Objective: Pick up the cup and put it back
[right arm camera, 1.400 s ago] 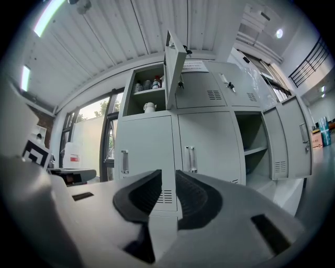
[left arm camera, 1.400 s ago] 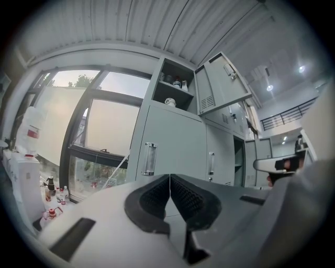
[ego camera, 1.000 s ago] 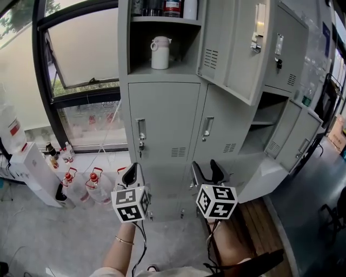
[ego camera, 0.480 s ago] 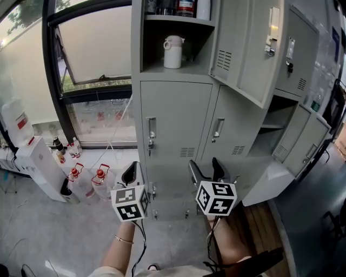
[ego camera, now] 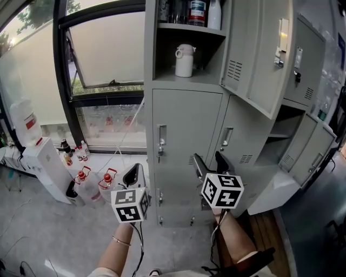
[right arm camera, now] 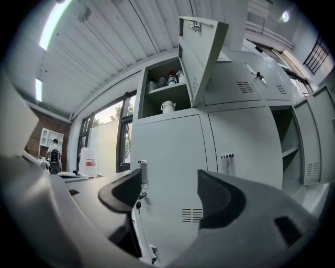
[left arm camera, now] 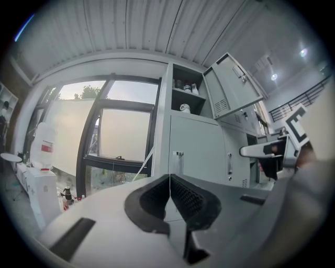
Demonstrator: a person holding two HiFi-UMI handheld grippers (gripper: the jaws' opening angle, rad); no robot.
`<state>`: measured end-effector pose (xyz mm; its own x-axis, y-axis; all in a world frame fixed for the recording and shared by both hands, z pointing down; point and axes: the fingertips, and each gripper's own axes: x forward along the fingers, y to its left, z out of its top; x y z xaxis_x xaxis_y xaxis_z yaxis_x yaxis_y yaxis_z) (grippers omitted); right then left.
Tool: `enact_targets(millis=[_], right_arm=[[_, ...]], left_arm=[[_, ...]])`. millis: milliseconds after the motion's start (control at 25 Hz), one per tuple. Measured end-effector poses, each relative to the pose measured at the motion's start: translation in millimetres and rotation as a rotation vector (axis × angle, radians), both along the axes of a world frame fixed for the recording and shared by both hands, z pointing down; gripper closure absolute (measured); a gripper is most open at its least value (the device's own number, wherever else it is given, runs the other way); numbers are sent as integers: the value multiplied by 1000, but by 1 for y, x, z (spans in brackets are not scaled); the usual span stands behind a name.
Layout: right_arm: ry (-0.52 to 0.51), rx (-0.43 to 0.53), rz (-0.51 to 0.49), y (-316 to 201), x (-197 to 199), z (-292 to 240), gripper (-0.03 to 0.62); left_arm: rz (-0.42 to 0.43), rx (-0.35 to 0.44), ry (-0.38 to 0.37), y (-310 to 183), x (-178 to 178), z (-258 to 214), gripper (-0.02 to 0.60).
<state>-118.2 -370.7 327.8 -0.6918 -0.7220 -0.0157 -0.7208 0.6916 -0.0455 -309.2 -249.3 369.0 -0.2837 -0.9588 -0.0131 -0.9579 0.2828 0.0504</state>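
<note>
The cup [ego camera: 184, 60], a white lidded one with a handle, stands upright in the open upper compartment of the grey locker bank [ego camera: 184, 135]. It also shows small in the left gripper view [left arm camera: 185, 108] and the right gripper view [right arm camera: 167, 107]. Both grippers hang well below it, level, facing the shut lower doors. My left gripper [ego camera: 133, 175] is shut, its pads pressed together with nothing between them [left arm camera: 170, 180]. My right gripper [ego camera: 210, 164] is open and empty [right arm camera: 172, 194]; its jaws have just been closing a little after widening.
The compartment's door [ego camera: 254, 59] hangs open to the right of the cup. Jars [ego camera: 197, 10] fill the shelf above. More open locker doors [ego camera: 273, 192] jut out low on the right. A water dispenser [ego camera: 38, 162] and red-capped bottles [ego camera: 89, 181] stand by the window on the left.
The lockers and cup have slid right and down in the head view. Both grippers sit a little higher against the lower doors, the right one more so.
</note>
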Motion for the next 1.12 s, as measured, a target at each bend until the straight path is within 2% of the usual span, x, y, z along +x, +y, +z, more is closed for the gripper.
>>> enact_targets(millis=[360,760,1120], right_arm=[[-16,23,-93,-17,-41,-55,269],[-24,113,-103,-40,-71,-133,272],[8,163,-84,-54,-92,-181,273]], left_arm=[[-13,16,-21,-15,-24,-23,572],[-68,60,-88,-24,-63,-59,572],[0,89,-61,-33,-72,-110,572]])
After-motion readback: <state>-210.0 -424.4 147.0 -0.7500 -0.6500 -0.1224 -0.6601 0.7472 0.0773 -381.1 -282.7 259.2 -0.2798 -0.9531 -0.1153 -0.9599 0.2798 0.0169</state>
